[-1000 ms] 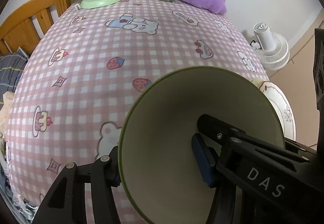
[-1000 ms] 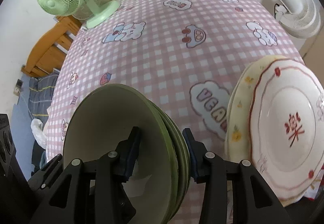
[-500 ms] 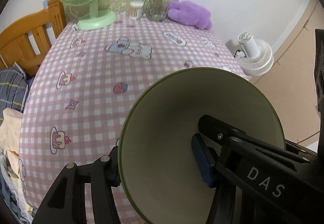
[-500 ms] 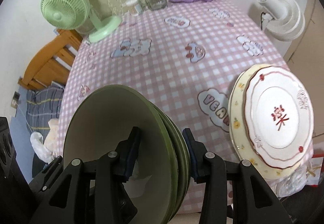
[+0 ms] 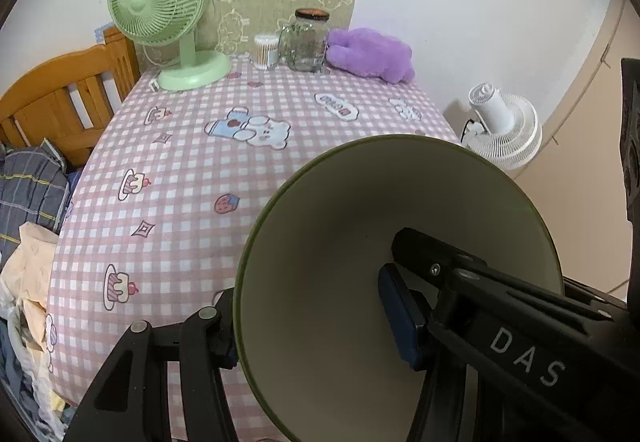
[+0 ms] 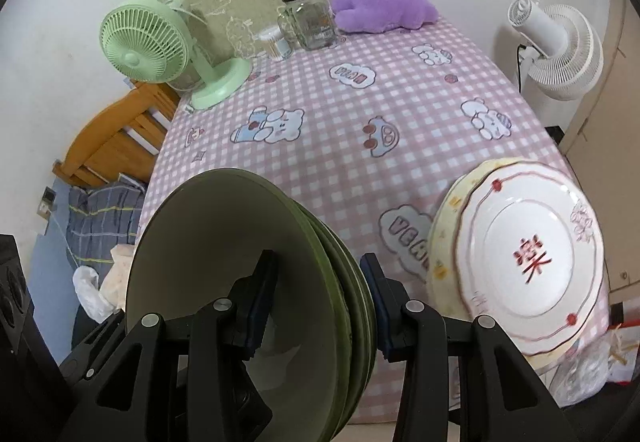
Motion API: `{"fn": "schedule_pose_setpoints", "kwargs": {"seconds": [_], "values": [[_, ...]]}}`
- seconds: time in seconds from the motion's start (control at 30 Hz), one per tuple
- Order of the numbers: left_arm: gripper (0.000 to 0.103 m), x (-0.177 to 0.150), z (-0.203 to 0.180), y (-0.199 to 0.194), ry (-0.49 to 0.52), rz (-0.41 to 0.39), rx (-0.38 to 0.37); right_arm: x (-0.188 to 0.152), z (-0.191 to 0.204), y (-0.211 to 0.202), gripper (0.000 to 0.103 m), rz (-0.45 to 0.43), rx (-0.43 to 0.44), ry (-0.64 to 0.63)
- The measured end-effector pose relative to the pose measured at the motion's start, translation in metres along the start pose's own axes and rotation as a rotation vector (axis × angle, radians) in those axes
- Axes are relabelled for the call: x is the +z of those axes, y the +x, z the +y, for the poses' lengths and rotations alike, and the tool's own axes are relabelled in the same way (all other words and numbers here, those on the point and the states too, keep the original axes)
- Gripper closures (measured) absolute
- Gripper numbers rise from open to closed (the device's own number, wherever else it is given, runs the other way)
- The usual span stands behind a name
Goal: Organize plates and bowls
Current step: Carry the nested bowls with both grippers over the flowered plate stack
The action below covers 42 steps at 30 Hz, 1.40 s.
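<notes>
My left gripper (image 5: 316, 322) is shut on the wall of a green bowl (image 5: 340, 242), one finger inside and one outside, and holds it tilted above the near edge of the table. My right gripper (image 6: 316, 298) is shut on the rims of a nested stack of green bowls (image 6: 224, 234), also held in the air on edge. A white plate with a red character (image 6: 532, 254) lies on a yellow plate (image 6: 442, 226) at the table's near right corner.
The table has a pink checked cloth (image 5: 192, 162). At its far edge stand a green fan (image 5: 160, 2), a glass jar (image 5: 306, 38), a cotton swab tub (image 5: 266, 50) and a purple plush (image 5: 372, 54). A white floor fan (image 6: 556, 42) stands right; a wooden bed frame (image 5: 52, 102) stands left.
Both grippers have risen and pulled back from the table with their bowls still held. The table and the stacked plates look smaller and farther away.
</notes>
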State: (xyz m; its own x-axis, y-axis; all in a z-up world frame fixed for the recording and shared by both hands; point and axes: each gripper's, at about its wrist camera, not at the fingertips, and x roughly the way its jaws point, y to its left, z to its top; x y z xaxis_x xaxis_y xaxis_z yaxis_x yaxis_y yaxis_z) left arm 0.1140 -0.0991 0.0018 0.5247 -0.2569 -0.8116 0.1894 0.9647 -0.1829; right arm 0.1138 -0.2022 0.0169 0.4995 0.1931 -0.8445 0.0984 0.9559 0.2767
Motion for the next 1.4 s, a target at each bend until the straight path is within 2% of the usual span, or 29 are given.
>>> {"fn": "schedule_pose_setpoints", "kwargs": {"seconds": [0.6,1.07,1.4], "values": [[0.045,0.004,-0.071,0.007,-0.070,-0.043,0.060,0.023,-0.064,-0.025,0.057,0.008,0.056,-0.090],[0.045,0.001,-0.128,0.027,-0.107,-0.050,0.053,0.035,-0.121,-0.034,0.057,0.017,0.041,-0.125],[0.045,-0.007,-0.154,0.047,-0.125,-0.020,0.011,0.034,-0.156,-0.032,0.057,0.038,-0.017,-0.135]]}}
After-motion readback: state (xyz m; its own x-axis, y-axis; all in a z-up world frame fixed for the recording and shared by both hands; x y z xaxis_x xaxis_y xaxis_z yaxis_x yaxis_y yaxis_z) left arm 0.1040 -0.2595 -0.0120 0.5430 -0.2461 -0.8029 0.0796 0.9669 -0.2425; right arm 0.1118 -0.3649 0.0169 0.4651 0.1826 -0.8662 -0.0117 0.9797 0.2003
